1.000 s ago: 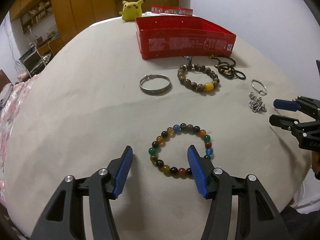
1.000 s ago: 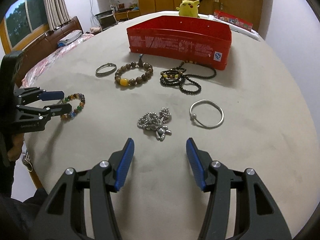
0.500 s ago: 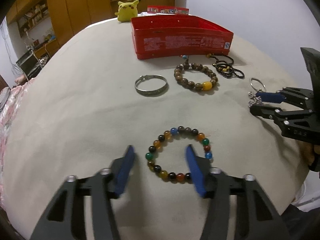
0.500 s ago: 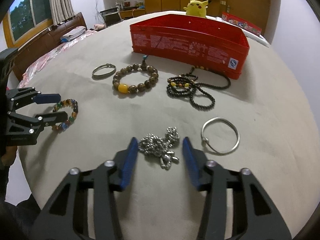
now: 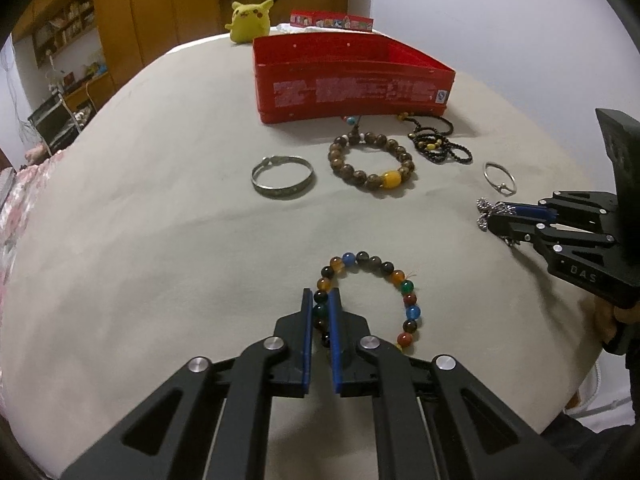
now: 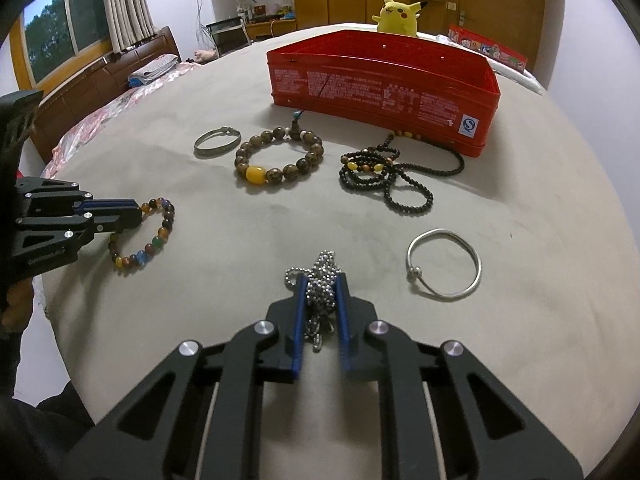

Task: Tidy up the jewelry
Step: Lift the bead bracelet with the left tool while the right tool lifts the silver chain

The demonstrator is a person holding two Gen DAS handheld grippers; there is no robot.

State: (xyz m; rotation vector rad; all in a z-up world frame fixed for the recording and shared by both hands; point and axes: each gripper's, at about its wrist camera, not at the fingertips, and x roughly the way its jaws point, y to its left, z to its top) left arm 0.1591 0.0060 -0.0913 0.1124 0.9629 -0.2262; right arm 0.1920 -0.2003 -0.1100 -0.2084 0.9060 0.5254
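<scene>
My left wrist camera sits low and close over the table [image 5: 160, 220], facing the red box [image 5: 352, 92]; my right one looks the same way from further right. Both share the box, the yellow plush [image 6: 398, 16] and the table's middle, and each glimpses the other tool.

Yellow plush toy [image 6: 397, 15] beyond, perhaps a bed [image 6: 120, 80].
</scene>
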